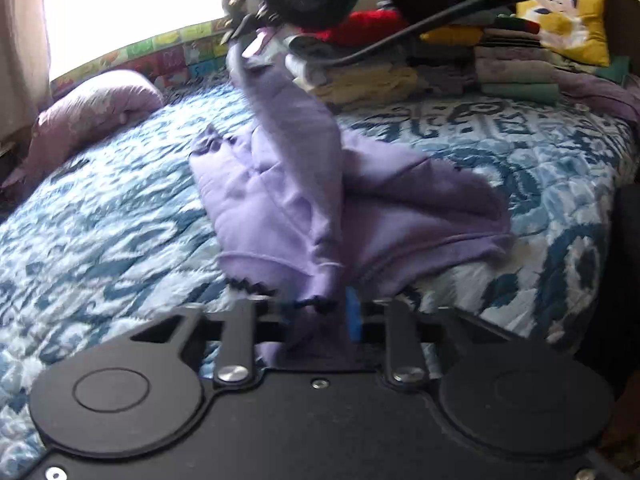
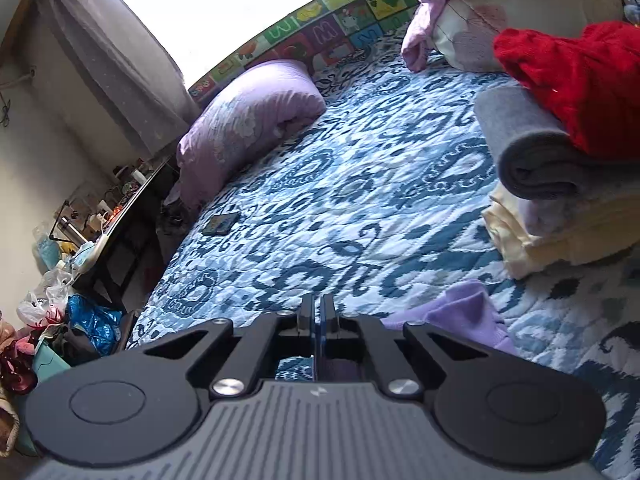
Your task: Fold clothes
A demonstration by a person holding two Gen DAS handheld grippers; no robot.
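Bed (image 2: 360,184): blue-and-white patterned quilt; bright window behind; alphabet-print board along far edge
Left claw (image 1: 320,312): clamped on hem of purple garment (image 1: 304,184); cloth bunched between the jaws, beside a blue pad
Right claw (image 1: 244,36): jaws closed, pinching the garment's far end; raised above the quilt; black cable trailing behind
Garment: stretched between both claws; lower folds resting on quilt mid-bed
Right wrist view: jaws pressed together; purple cloth just right of them
Folded stack (image 1: 516,68): far right on bed; red knit (image 2: 576,80) on top of grey roll
Lilac pillow (image 2: 248,120): far left edge of bed
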